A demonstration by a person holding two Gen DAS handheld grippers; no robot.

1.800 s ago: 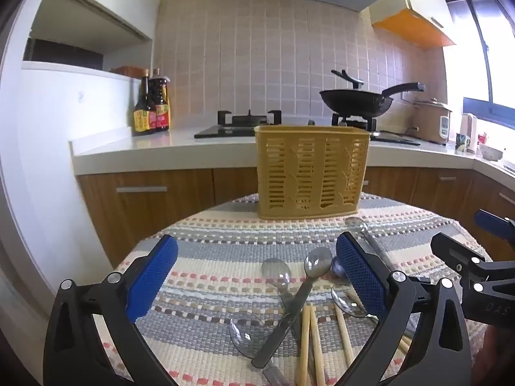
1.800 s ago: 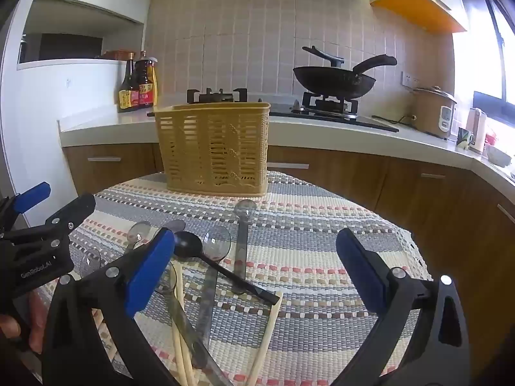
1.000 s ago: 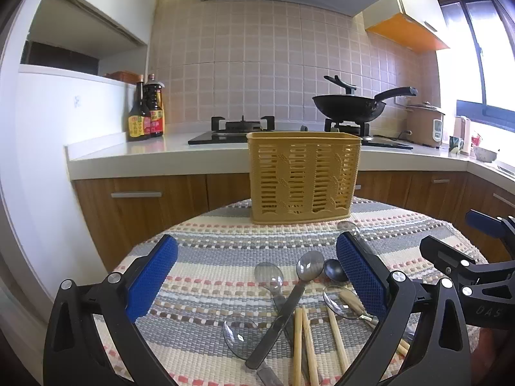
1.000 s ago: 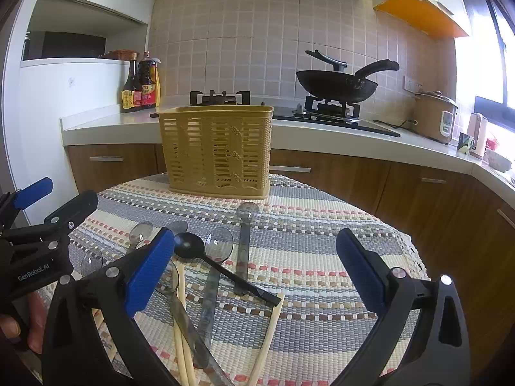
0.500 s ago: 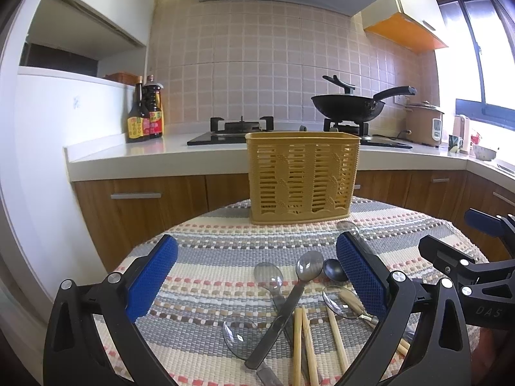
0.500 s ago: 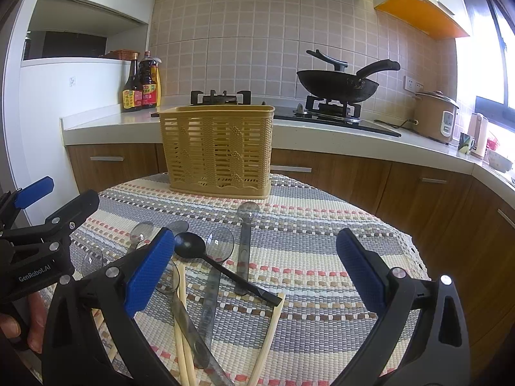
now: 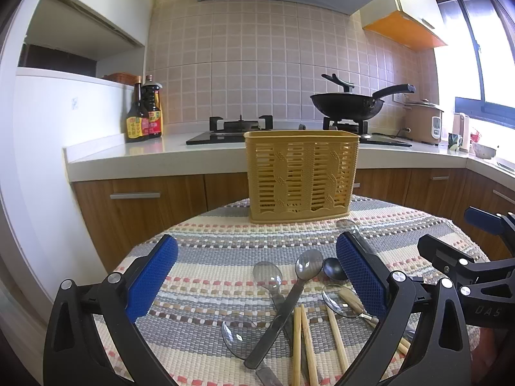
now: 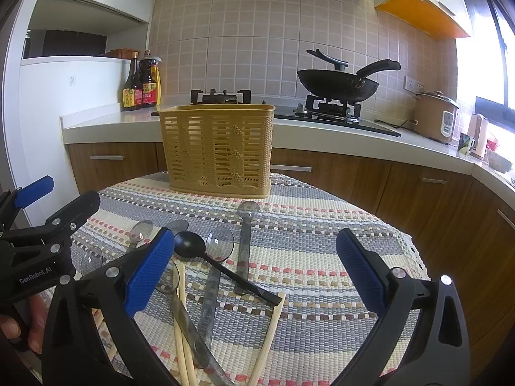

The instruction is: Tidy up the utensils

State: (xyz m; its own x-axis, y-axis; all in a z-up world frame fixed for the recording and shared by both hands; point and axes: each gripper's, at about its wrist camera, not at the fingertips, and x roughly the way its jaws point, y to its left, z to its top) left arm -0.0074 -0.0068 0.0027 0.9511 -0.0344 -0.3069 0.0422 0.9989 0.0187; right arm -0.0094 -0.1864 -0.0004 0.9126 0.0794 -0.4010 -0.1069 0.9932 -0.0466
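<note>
Both views have tilted up a little since the earliest frames, so the basket now sits higher over the cloth and the hood fan shows in the left view; nothing on the tabletop has shifted.

Left tongs hang wide open above the near edge of the striped cloth, holding nothing. Right tongs are equally wide open and empty, just beside the left ones at 3 o'clock.

Yellow slotted basket stands upright at 12 o'clock on the far side of the tabletop, well apart from the pile. No utensil shows above its rim.

Utensils lie in a loose heap at 6 o'clock, between the left tongs' blue pads. Clear spoons overlap each other, and a black spoon lies across them, bowl toward 10 o'clock, handle running to 4 o'clock. Chopsticks lie lengthwise nearest the camera, touching the spoon handles. One clear spoon lies apart from the heap, bowl toward the basket.

A wok sits on the stove behind.
</note>
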